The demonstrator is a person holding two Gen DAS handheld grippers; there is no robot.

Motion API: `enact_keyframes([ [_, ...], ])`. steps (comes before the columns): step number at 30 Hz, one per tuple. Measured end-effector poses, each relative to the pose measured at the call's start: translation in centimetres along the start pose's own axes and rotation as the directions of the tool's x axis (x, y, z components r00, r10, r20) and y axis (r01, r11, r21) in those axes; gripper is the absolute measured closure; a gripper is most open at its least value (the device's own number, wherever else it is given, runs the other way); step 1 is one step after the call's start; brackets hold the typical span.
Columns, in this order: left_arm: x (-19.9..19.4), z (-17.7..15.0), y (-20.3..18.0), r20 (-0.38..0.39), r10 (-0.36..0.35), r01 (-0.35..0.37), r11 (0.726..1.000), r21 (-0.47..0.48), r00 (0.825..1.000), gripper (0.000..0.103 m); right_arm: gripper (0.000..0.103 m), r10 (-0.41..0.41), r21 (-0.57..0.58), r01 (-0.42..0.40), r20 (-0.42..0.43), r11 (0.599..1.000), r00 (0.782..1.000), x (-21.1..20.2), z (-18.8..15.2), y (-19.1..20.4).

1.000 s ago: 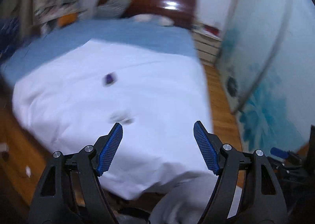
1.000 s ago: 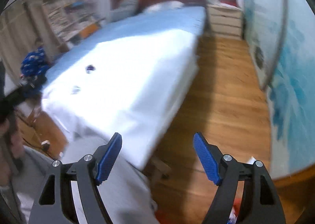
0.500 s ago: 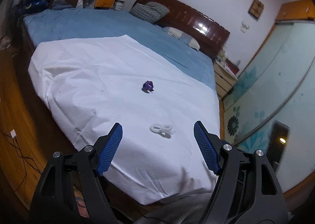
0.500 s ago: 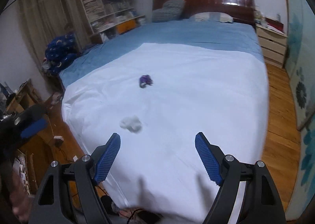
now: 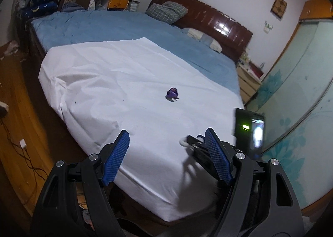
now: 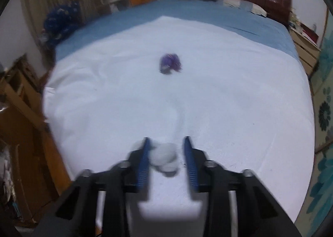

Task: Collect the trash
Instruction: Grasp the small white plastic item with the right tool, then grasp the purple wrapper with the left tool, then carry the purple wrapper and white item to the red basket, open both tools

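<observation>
The right gripper (image 6: 166, 153) is down on the white sheet (image 6: 229, 112) near the foot edge of the bed, and its jaws have just been closing around the crumpled white wad (image 6: 165, 158). The wad sits between the blue pads; the left pad touches it, while a gap shows at the right pad, so it is not clamped yet. Motion blur leaves the contact uncertain. That low, steep approach makes sense: the soft sheet gives, so the pads must straddle the wad to pinch it

The left gripper (image 5: 166, 155) hangs released, jaws wide, over the same foot edge, nothing between them, likely kept free for the next piece

The purple wrapper (image 5: 172, 93) lies further up the sheet, near its middle, well apart from both grippers. By my reading, 2 pieces of trash remain uncollected
</observation>
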State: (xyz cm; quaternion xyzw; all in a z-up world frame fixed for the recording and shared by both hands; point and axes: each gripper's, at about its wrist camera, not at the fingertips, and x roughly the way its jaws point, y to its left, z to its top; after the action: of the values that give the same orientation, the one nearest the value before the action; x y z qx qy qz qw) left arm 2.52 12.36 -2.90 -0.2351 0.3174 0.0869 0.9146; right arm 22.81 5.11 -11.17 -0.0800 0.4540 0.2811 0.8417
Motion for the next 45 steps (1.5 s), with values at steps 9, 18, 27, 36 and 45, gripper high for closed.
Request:
enact_keyframes([
  [9,6.1,4.1,-0.8,-0.053,0.006,-0.003,0.998,0.063,0.999,0.027,0.081,0.058,0.351,-0.145,0.247,0.925,0.967,-7.7,-3.1,-9.7],
  [18,19.8,8.0,-4.2,-0.154,0.043,-0.015,0.984,0.177,0.987,0.023,0.081,0.114,0.47,-0.189,0.184,0.862,0.976,-6.8,-5.7,-13.0],
  [27,27.9,8.0,-4.3,-0.261,0.14,-0.098,0.981,0.167,0.955,0.074,0.081,0.135,0.455,-0.198,0.167,0.868,0.977,-5.7,-5.3,-12.7],
  [36,19.4,5.8,-7.0,-0.216,0.086,-0.034,0.971,0.236,0.973,0.083,0.081,0.101,0.464,-0.193,0.216,0.865,0.971,-8.1,-6.6,-14.0],
  [45,2.6,-2.5,-18.8,-0.116,-0.138,0.171,0.918,0.357,0.984,0.083,0.081,-0.013,0.446,-0.13,0.305,0.886,0.952,-22.5,-14.5,-20.8],
])
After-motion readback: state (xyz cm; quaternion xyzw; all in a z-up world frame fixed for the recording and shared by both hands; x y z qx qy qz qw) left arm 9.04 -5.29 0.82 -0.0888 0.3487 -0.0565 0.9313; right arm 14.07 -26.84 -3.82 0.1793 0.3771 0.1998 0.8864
